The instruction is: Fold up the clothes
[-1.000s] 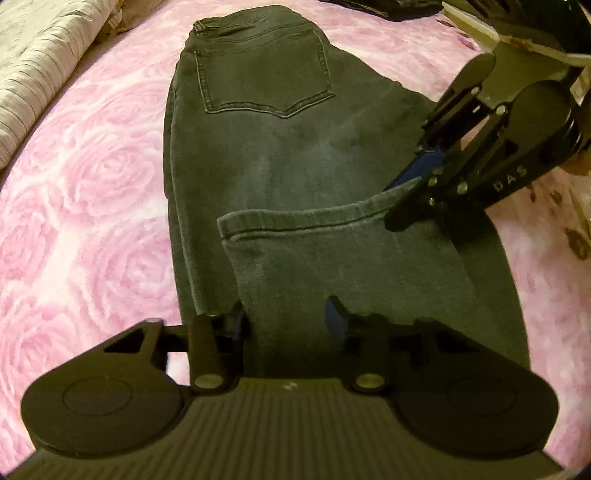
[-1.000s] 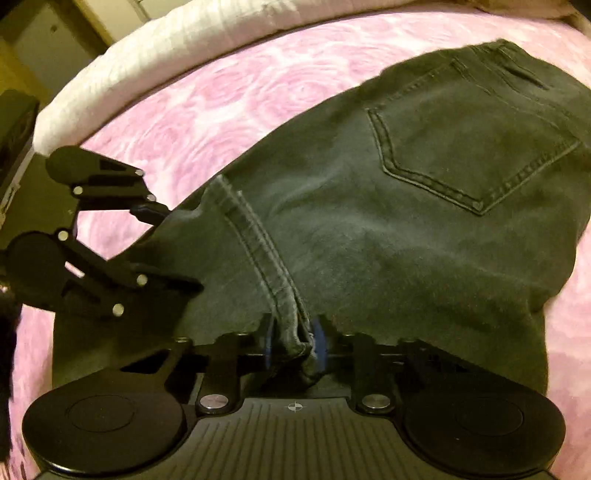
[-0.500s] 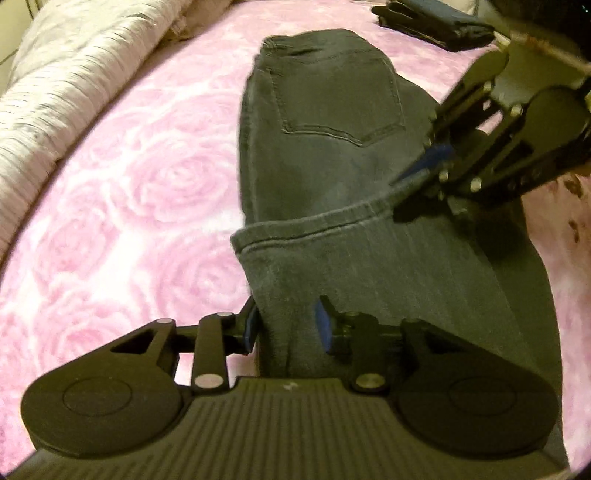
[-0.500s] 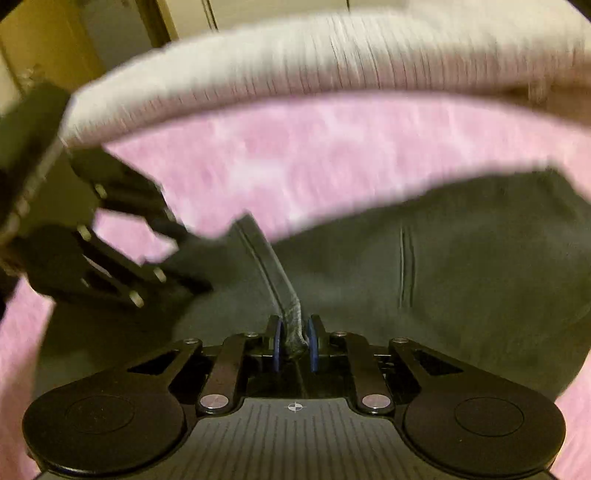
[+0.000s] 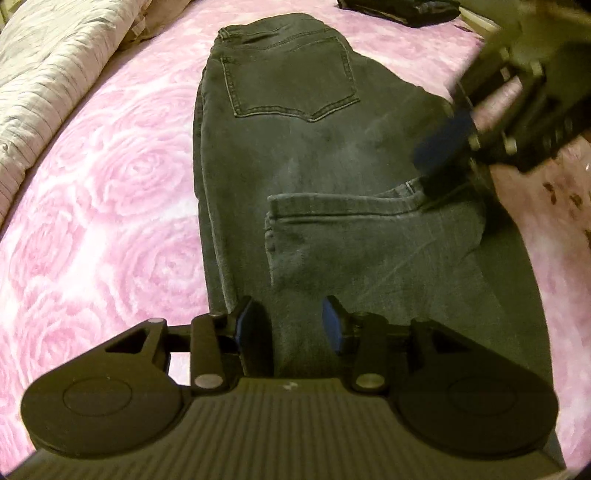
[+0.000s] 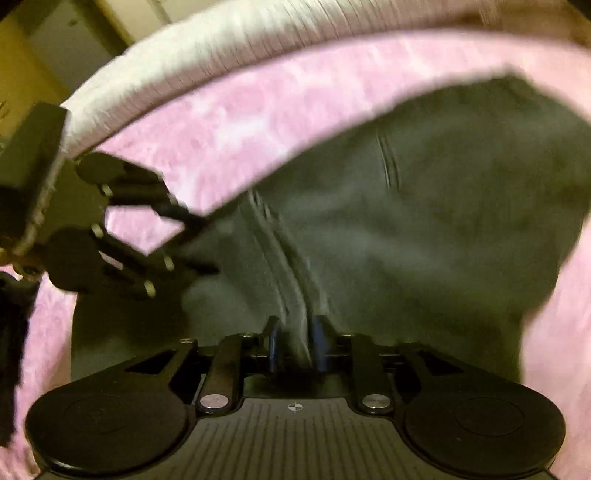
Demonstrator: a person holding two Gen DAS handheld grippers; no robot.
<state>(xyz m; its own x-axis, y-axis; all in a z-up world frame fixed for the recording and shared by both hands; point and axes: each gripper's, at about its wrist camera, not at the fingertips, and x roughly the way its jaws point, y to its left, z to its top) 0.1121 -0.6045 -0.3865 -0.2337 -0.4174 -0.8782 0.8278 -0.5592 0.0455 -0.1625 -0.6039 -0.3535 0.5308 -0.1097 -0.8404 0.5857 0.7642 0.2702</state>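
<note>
Left gripper: nearest the lens, jaws parted over the folded-back leg of the jeans, cloth lying between the blue pads, which do not press it. It sits low over the fabric and points along the jeans toward the back pocket.

Right gripper: closed on the hem at the hem's right end; its own view shows cloth pinched between the pads. Seen from the left wrist, it comes in from the right of the hem, tilted down and blurred with motion.

Hem: lies across the jeans about midway up, short of the pocket, with the left corner resting flat.

Jeans: dark, laid lengthwise on the pink rose blanket, legs stacked one on the other, waistband at the far end.

Progress: one fold looks partly laid, the leg end doubled back over the thigh. Bringing it the rest of the way to the waistband, and any tighter fold, appears left to do.

Beyond the jeans: a dark folded garment past the waistband; a pale quilt left of the jeans.
</note>
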